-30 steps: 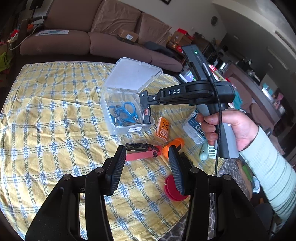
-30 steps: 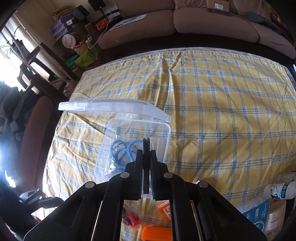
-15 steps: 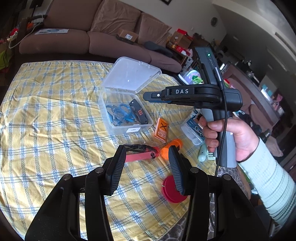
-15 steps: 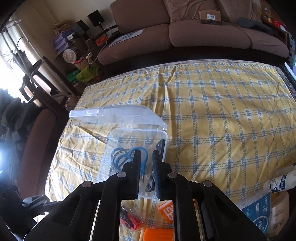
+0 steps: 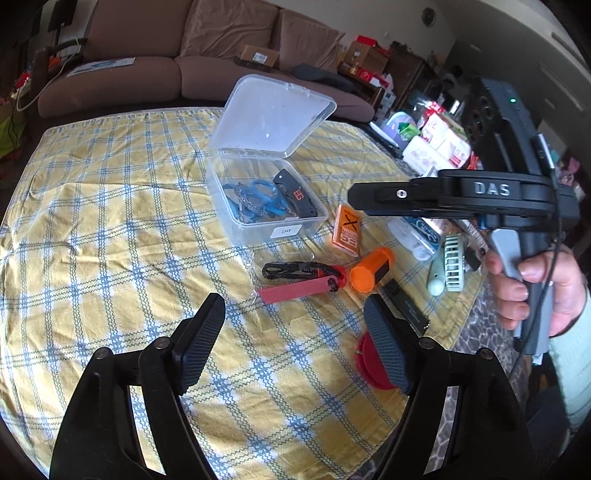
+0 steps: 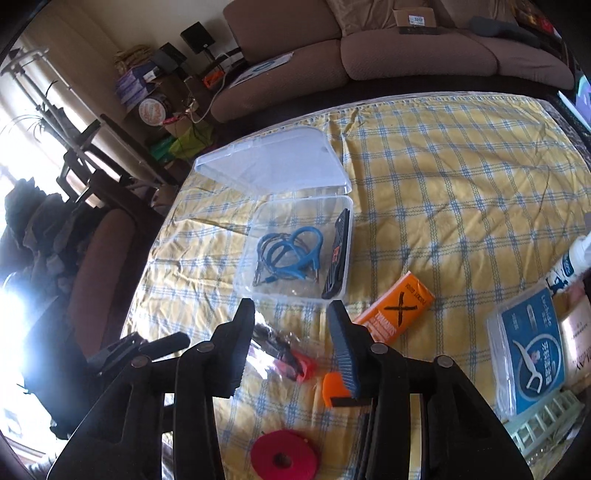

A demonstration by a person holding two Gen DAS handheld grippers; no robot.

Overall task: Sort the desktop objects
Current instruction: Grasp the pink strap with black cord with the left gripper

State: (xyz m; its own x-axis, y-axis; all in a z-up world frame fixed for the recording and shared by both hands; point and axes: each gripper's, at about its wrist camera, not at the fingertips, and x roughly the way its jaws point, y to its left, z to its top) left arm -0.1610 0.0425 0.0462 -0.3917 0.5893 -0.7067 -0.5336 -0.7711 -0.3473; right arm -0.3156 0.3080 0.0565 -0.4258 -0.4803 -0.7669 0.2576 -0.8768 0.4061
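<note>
Beyond my table stands a brown sofa (image 5: 207, 66), a cardboard box (image 6: 413, 16) on its cushions. Left of the sofa, glaring window light (image 6: 14, 155) washes over cluttered shelves (image 6: 147, 85).

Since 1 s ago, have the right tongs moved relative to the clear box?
Yes. The right tongs have opened and pulled back off the clear box; the black folding knife now lies inside it.
</note>
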